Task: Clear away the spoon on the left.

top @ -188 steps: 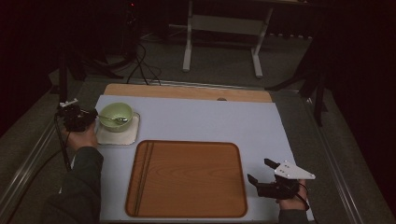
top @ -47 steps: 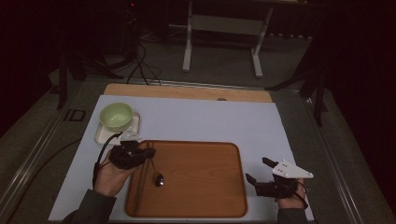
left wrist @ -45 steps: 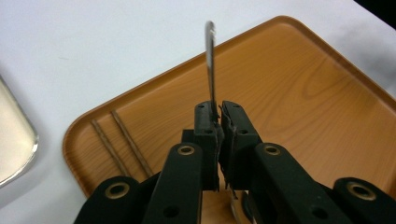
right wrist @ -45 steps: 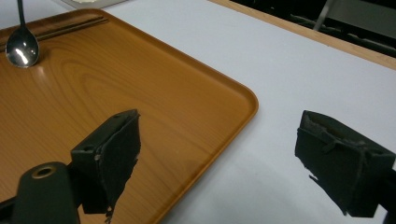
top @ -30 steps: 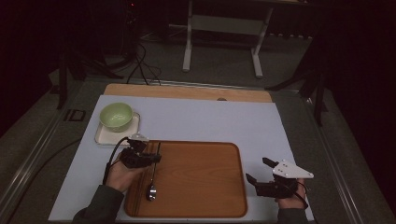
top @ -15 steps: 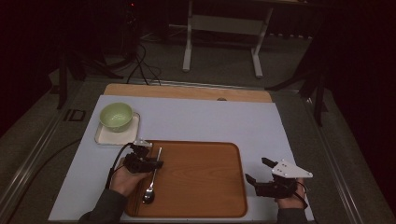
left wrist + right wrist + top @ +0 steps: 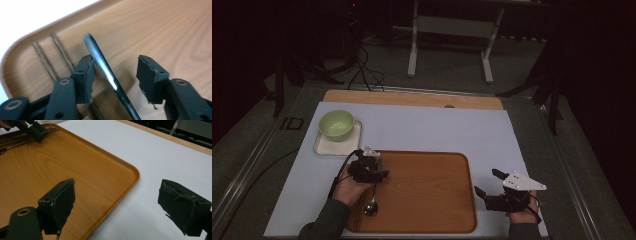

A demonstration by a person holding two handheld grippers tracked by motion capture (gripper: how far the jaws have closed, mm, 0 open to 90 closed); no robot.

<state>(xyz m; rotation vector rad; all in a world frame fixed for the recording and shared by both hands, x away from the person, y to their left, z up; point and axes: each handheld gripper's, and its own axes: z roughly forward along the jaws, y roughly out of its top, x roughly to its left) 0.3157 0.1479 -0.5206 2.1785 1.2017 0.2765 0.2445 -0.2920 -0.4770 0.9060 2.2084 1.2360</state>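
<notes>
Spoon (image 7: 105,67) handle blurred, cut off at bottom edge.

Black screw-studded claw (image 7: 113,75) with frayed pads (image 7: 86,80), grey three-cornered plate (image 7: 522,181), dark sleeves (image 7: 324,225)

**Legible markings: none**

No text, label, brand, number or sign can be read; the wooden tray (image 7: 422,192) carries wood grain only; the green bowl (image 7: 336,123) and its white square plate (image 7: 353,143) are unmarked; the small dark plate (image 7: 292,123) on the floor at left is too small to read.
</notes>
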